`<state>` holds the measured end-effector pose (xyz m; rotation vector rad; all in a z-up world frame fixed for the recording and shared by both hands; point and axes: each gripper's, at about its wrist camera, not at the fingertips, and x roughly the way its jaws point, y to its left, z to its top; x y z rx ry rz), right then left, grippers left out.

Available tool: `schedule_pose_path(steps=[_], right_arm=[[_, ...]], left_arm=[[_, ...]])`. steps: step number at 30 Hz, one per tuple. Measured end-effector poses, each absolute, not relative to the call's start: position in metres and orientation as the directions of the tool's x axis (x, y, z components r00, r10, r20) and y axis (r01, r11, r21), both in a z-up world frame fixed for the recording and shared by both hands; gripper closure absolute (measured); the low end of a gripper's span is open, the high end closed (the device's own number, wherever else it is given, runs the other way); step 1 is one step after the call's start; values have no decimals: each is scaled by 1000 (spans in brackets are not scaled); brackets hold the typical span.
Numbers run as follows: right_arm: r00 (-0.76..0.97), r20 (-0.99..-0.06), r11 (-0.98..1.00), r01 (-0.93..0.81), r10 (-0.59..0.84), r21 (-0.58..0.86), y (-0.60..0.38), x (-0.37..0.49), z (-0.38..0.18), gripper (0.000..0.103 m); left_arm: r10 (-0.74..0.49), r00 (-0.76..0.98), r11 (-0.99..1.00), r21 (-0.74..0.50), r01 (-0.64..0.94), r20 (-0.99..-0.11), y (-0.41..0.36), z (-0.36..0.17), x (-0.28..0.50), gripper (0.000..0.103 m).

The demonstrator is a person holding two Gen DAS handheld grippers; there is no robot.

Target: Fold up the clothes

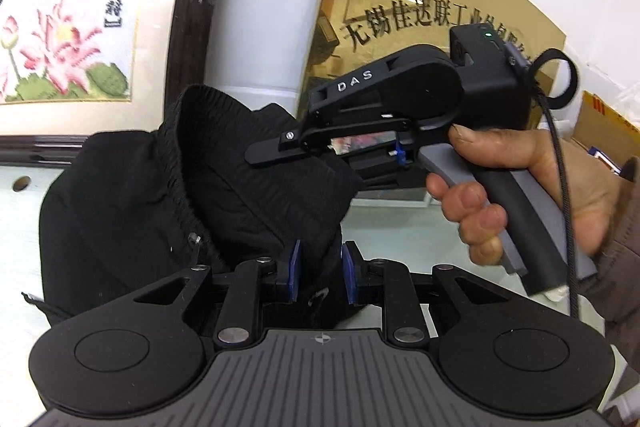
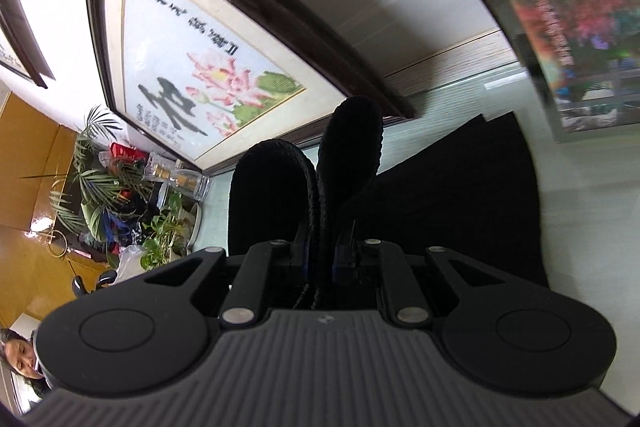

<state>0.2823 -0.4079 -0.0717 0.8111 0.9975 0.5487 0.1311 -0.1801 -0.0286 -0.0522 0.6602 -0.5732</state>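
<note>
A black jacket (image 1: 132, 195) with a ribbed collar hangs in the air above a pale table. My left gripper (image 1: 320, 273) is shut on the jacket, with black cloth between its blue pads (image 1: 295, 267). My right gripper (image 1: 276, 151), held in a hand, shows in the left wrist view to the upper right, its fingers closed on the same cloth. In the right wrist view my right gripper (image 2: 322, 259) is shut on the ribbed black collar (image 2: 352, 143), which loops up in front of it. The rest of the jacket (image 2: 460, 187) drapes away to the right.
A framed lotus embroidery (image 1: 60, 27) leans on the wall behind the table; it also shows in the right wrist view (image 2: 208, 67). Potted plants and glass jars (image 2: 132, 195) stand at the far left. A gold plaque (image 1: 400, 7) and a framed photo (image 2: 580, 47) are nearby.
</note>
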Motion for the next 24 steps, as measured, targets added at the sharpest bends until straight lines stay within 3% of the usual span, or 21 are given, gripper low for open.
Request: schedule_pose_path(steps=[6, 8, 13, 24], right_arm=[[457, -518, 594, -28, 723, 804, -416, 285, -77, 89], [457, -519, 593, -24, 722, 805, -417, 285, -79, 89], [457, -533, 604, -12, 712, 797, -420, 287, -84, 89], [453, -588, 652, 19, 670, 758, -424, 293, -96, 89]], left_arm=[[-541, 622, 827, -226, 514, -566, -177, -33, 122, 77], [-549, 616, 822, -234, 519, -565, -173, -32, 117, 69], [-588, 585, 799, -287, 529, -558, -153, -33, 104, 60], [-552, 612, 834, -354, 424, -566, -97, -36, 98, 59]])
